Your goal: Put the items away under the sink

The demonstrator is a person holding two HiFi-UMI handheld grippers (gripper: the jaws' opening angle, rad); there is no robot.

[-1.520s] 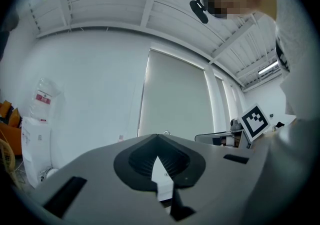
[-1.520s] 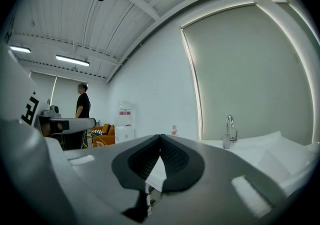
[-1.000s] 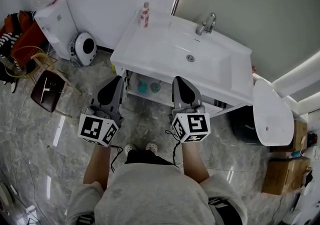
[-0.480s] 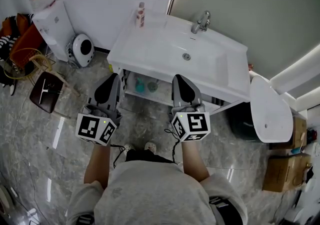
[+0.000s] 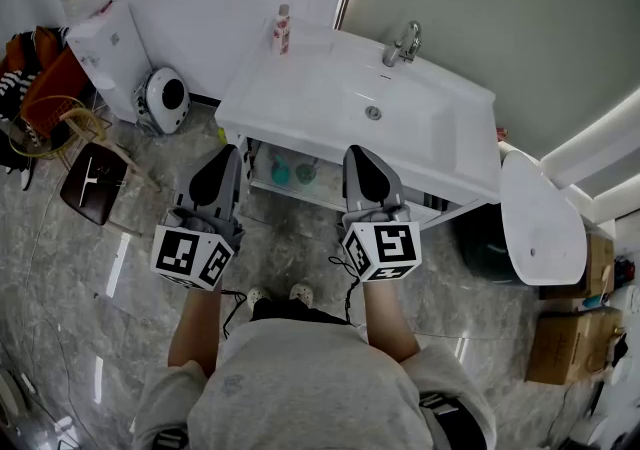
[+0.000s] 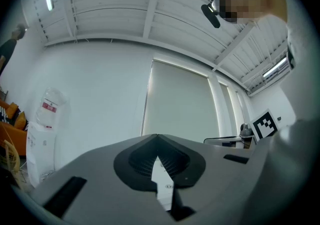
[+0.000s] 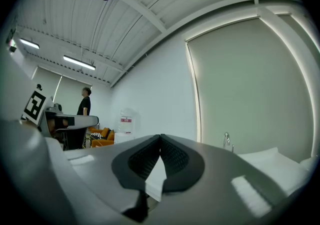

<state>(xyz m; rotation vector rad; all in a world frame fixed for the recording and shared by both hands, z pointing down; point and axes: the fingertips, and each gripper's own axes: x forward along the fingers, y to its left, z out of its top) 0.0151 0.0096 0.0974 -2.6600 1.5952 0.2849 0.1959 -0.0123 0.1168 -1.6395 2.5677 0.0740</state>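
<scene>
The left tongs (image 5: 227, 156) and right tongs (image 5: 356, 158), both pressed together and empty, face the sink (image 5: 300, 103), whose back corner bears a bottle (image 5: 282, 28) not yet stowed, while two teal items (image 5: 281, 173) sit on the shelf (image 5: 268, 186) beneath.

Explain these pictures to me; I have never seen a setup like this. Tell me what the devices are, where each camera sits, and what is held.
No robot here: a person stands at a washbasin with a handheld two-jaw gripper in each hand. The head view looks down from a camera on the person's head and shows the left gripper and right gripper with their marker cubes. The other two pictures come from a camera on each gripper, looking along its jaws; both pairs are closed with nothing between them. On the washbasin stand a faucet and a small bottle at its back corner. Two teal items sit on the shelf below.
</scene>
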